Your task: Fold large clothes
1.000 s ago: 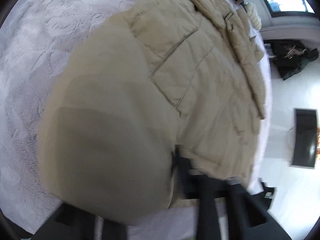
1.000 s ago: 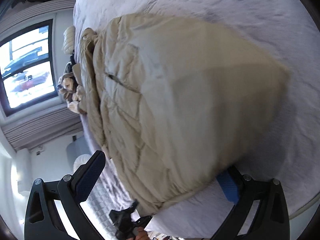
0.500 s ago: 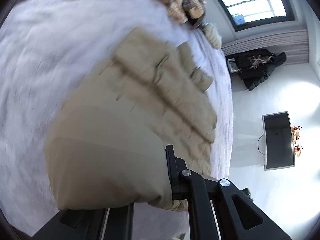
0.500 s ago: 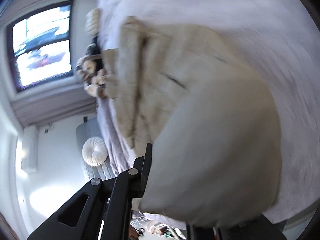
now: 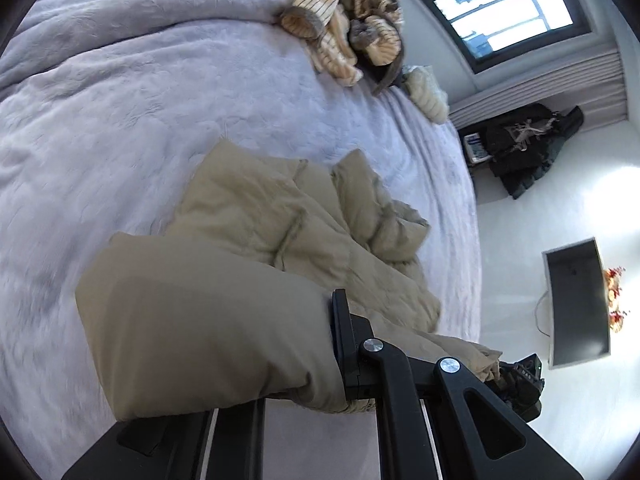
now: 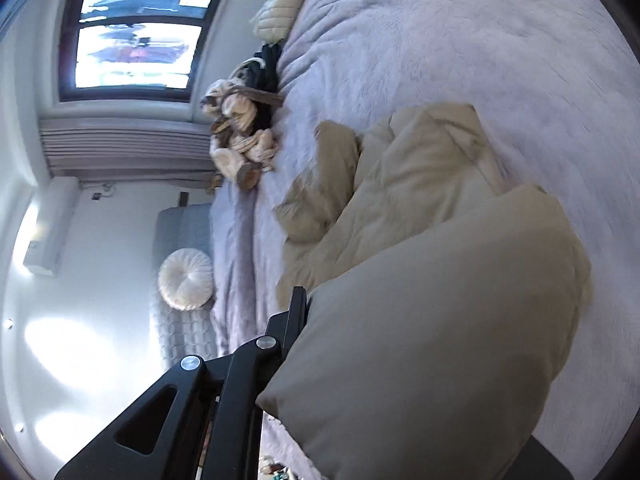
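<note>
A large beige padded jacket [image 5: 280,224] lies on the grey bed cover [image 5: 100,120]. Its near hem is lifted and bulges over both grippers. My left gripper [image 5: 280,384] is shut on the near edge of the jacket; one black finger [image 5: 344,344] shows, the other is under the fabric. In the right wrist view the same jacket [image 6: 420,208] runs away from me. My right gripper [image 6: 360,360] is shut on its other near corner, with only the left finger [image 6: 294,320] showing.
A heap of striped and brown clothes [image 5: 344,36] and a cream cushion [image 5: 424,88] lie at the far edge of the bed. Beyond the bed are dark clothes [image 5: 524,148] on the floor, a dark screen [image 5: 576,300], a window [image 6: 132,28] and a round white cushion [image 6: 186,280].
Both grippers have closed on the jacket's near hem and lifted it up and forward. The jacket, spread flat before, is now bunched and partly folded over itself.
</note>
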A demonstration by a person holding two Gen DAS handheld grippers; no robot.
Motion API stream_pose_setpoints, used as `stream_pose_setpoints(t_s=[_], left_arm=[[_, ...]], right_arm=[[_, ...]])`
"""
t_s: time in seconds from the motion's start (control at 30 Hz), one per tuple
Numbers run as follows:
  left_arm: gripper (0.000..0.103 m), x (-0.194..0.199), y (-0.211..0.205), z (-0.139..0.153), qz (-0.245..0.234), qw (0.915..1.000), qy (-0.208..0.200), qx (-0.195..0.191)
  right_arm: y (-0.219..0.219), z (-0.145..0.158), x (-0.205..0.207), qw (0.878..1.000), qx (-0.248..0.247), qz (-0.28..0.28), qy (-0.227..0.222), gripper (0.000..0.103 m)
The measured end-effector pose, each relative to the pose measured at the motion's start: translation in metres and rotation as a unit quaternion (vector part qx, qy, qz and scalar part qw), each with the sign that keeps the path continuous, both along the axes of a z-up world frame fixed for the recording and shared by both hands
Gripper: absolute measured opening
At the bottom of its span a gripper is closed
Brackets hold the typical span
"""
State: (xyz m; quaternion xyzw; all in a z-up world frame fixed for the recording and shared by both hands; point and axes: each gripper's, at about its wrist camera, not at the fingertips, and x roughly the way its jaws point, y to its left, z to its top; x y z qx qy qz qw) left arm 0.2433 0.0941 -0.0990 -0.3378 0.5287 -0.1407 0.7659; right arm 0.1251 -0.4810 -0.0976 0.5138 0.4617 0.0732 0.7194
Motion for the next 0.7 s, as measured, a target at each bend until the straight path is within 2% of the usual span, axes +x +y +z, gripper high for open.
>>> stream_pose_setpoints(t_s=[0.1, 0.2, 0.27, 0.3, 0.33, 0.4, 0.43, 0.47, 0.53, 0.6, 0.67, 0.7], left_arm=[[0.012, 0.035, -0.009, -0.025, -0.014, 0.9993, 0.026, 0.025], [0.021, 0.058, -0.015, -0.044, -0.023, 0.9970, 0.046, 0.058], [0.043, 0.066, -0.021, -0.045, -0.028, 0.9936, 0.048, 0.099], [0.070, 0.069, -0.024, -0.040, -0.032, 0.9897, 0.038, 0.134], [0.082, 0.068, -0.025, -0.033, -0.032, 0.9865, 0.021, 0.159], [0.082, 0.066, -0.026, -0.018, -0.037, 0.9811, -0.014, 0.189], [0.082, 0.065, -0.025, -0.012, -0.042, 0.9792, -0.024, 0.197], [0.082, 0.064, -0.024, -0.009, -0.043, 0.9774, -0.030, 0.205], [0.082, 0.061, -0.021, -0.002, -0.043, 0.9710, -0.049, 0.230], [0.082, 0.059, -0.022, 0.000, -0.047, 0.9648, -0.062, 0.251], [0.082, 0.058, -0.024, -0.001, -0.056, 0.9656, -0.065, 0.246], [0.076, 0.058, -0.027, -0.005, -0.063, 0.9671, -0.064, 0.238]], right_arm=[[-0.005, -0.022, 0.028, 0.999, 0.004, -0.026, 0.021, 0.010], [-0.003, -0.037, 0.049, 0.999, -0.009, -0.037, 0.037, 0.011], [-0.001, -0.043, 0.058, 0.998, -0.020, -0.043, 0.050, 0.014], [-0.001, -0.045, 0.061, 0.997, -0.023, -0.045, 0.056, 0.014], [0.000, -0.046, 0.066, 0.997, -0.026, -0.046, 0.059, 0.016], [0.001, -0.045, 0.071, 0.996, -0.035, -0.043, 0.063, 0.022], [0.000, -0.043, 0.071, 0.996, -0.039, -0.041, 0.063, 0.033], [0.000, -0.040, 0.071, 0.997, -0.043, -0.038, 0.060, 0.057], [0.002, -0.030, 0.070, 0.997, -0.052, -0.034, 0.049, 0.080], [0.005, -0.019, 0.070, 0.997, -0.068, -0.019, 0.041, 0.080], [0.009, -0.007, 0.066, 0.995, -0.097, -0.001, 0.035, 0.080], [0.011, -0.003, 0.063, 0.993, -0.116, 0.005, 0.035, 0.078]])
